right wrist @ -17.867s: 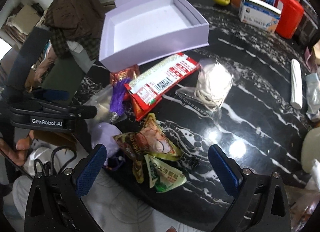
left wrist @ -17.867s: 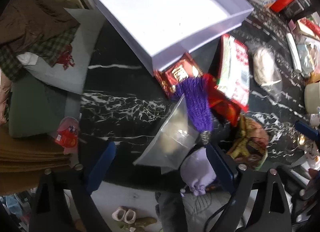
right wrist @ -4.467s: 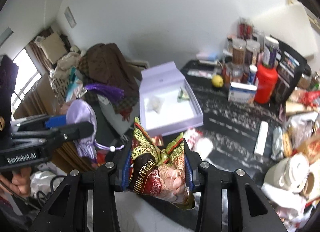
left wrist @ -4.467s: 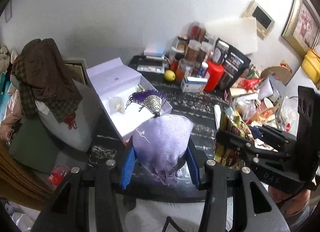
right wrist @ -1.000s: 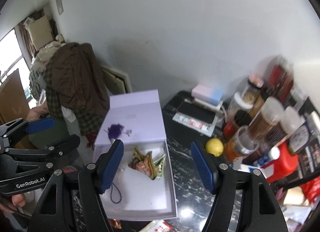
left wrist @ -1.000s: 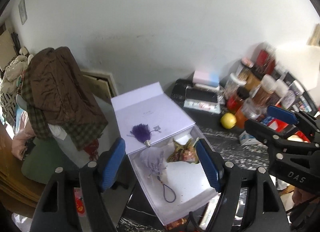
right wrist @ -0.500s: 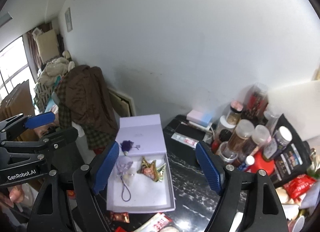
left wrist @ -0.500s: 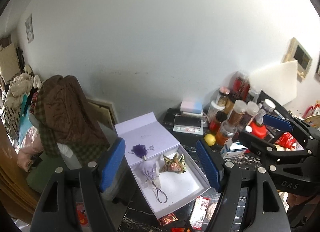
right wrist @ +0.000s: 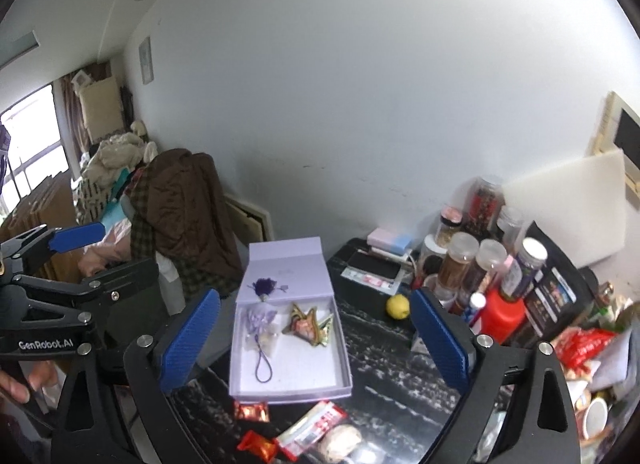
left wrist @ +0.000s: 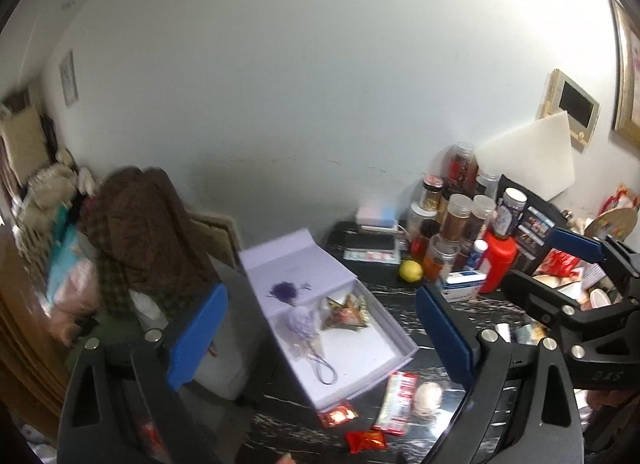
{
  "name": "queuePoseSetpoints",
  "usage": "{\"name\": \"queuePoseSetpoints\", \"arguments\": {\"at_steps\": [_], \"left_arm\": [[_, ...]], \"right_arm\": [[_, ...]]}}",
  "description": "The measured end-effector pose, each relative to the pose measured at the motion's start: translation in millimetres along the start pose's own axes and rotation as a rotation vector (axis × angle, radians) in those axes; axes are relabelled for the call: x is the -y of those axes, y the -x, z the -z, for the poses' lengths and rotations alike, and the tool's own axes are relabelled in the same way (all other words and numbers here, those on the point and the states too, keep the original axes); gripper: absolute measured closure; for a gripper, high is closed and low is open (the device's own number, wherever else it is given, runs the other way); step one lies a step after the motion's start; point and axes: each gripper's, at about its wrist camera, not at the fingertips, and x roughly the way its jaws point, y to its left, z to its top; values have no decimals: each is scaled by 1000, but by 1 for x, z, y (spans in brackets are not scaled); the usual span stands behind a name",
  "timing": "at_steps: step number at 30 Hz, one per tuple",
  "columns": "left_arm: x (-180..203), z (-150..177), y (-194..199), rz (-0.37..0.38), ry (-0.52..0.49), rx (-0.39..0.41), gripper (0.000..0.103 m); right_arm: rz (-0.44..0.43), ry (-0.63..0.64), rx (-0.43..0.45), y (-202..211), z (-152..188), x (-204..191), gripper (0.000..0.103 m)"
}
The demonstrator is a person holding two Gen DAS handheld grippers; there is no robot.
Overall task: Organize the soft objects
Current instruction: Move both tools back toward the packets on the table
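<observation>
Both the left gripper (left wrist: pixel 320 338) and right gripper (right wrist: pixel 316 338), jaws just widened, are empty; lavender pouch (right wrist: pixel 260 322) lies at nine o'clock of snack packet (right wrist: pixel 307 327) inside the box (right wrist: pixel 344 360).

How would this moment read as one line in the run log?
left gripper: open, empty, jaws just widened | right gripper: open, empty, jaws just widened | lilac box: holds purple pouch, snack packet

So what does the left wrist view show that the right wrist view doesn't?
Only the left wrist view shows the right gripper, open and empty, and a gold-framed picture at the far right. Only the right wrist view shows the left gripper, open and empty, and a window. Both show the lavender box holding the purple pouch and snack packet, plus the lemon.
</observation>
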Motion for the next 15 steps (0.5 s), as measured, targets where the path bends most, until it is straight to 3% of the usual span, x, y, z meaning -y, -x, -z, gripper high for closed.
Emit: {"name": "queuePoseSetpoints", "arguments": {"at_steps": [4,7,15], "left_arm": [[4,16,9,-11,-23,23,7],[6,29,5,29,-14,-18,7],[12,67,-20,88,-20,-131,7]], "right_arm": [[8,-31,-8,8,20,1,3],[44,-46,-13,9,41,1,0],[38,-94,-86,2,91,2,0]]}}
